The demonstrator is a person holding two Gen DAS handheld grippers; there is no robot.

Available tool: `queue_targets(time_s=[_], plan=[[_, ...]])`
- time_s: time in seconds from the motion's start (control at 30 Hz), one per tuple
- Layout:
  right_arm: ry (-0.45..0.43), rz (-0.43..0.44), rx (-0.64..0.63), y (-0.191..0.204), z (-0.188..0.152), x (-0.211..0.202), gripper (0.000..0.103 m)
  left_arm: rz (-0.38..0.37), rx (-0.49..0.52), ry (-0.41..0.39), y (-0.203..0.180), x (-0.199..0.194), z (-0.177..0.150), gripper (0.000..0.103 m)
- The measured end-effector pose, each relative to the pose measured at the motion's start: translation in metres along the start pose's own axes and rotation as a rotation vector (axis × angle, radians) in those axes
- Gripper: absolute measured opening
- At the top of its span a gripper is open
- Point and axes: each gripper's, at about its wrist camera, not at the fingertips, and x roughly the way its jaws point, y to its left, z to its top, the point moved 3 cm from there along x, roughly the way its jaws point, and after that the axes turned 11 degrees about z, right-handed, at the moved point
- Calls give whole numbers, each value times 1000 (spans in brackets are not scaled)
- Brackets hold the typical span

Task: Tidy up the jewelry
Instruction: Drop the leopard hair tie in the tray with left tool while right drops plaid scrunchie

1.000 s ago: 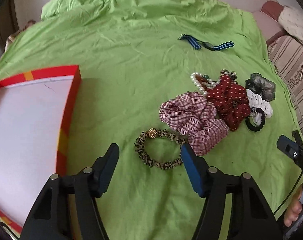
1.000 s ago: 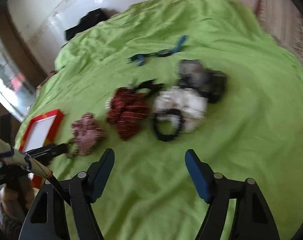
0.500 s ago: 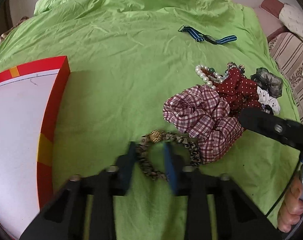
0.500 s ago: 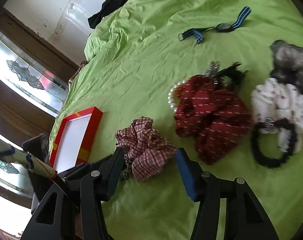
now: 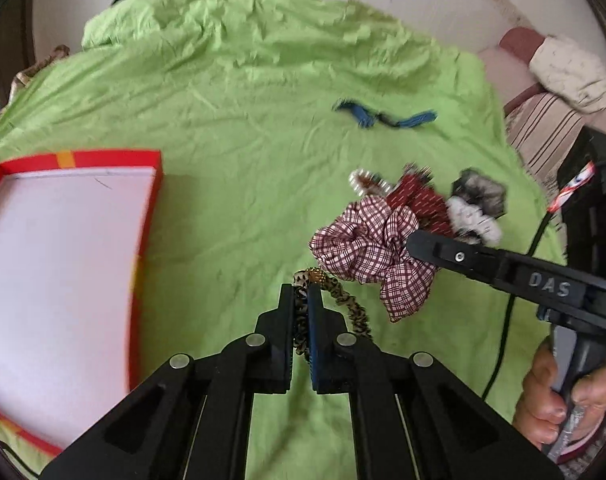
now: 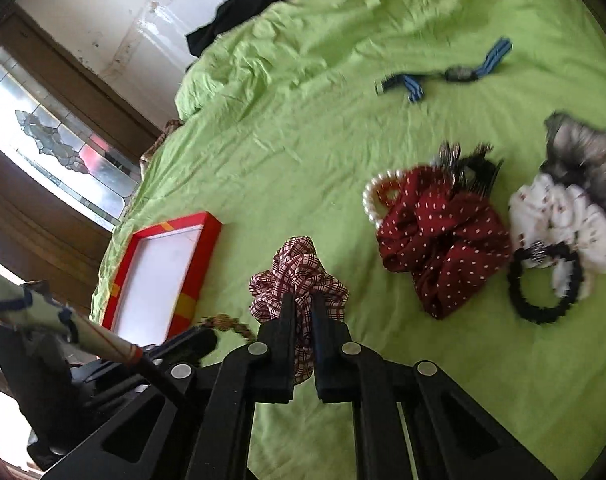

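My left gripper (image 5: 301,290) has its jaws closing, pads pressed on a leopard-print hair tie (image 5: 345,300) that hangs partly over the green sheet. Just right of it lies a red-and-white plaid scrunchie (image 5: 367,248). My right gripper (image 6: 303,300) is closing on that plaid scrunchie (image 6: 299,268), with the fabric bunched between its pads. One of its fingers (image 5: 463,256) reaches into the left wrist view from the right. A red box with a white inside (image 5: 79,157) sits on the sheet at the left and shows no items; its rim (image 6: 191,280) also shows left of my right gripper.
On the green sheet to the right lie a dotted dark-red scrunchie (image 6: 443,240), a pearl bracelet (image 6: 373,200), a white scrunchie (image 6: 559,216), a black hair tie (image 6: 543,312) and a grey scrunchie (image 6: 583,156). Farther off is a blue-strapped watch (image 6: 455,74).
Both grippers went from open to shut. The left one closed on the leopard tie and lifted it slightly. The right one moved left to the plaid scrunchie and closed on it.
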Motion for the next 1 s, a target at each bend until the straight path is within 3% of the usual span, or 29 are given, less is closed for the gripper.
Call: queue_targets(time_s=[0.2,0.43,0.6,0.77,1.0], plan=[[-24,-4,-52,40,-5,-21,8,14,-59,-65,35,-55,-2,6],[8,24,-143,100,-23,-17,8,178,-134,-100,118,-91,-18,6],[84,56,-198,142,-42,16,8,308,-206,-70,191,-87,-33,6],[187,81,-233,172,-66,68,8,381,-276,-11,252,-70,-47,6],[268,62,-235,179,-84,124,8,398,-358,43,300,-49,-59,6]])
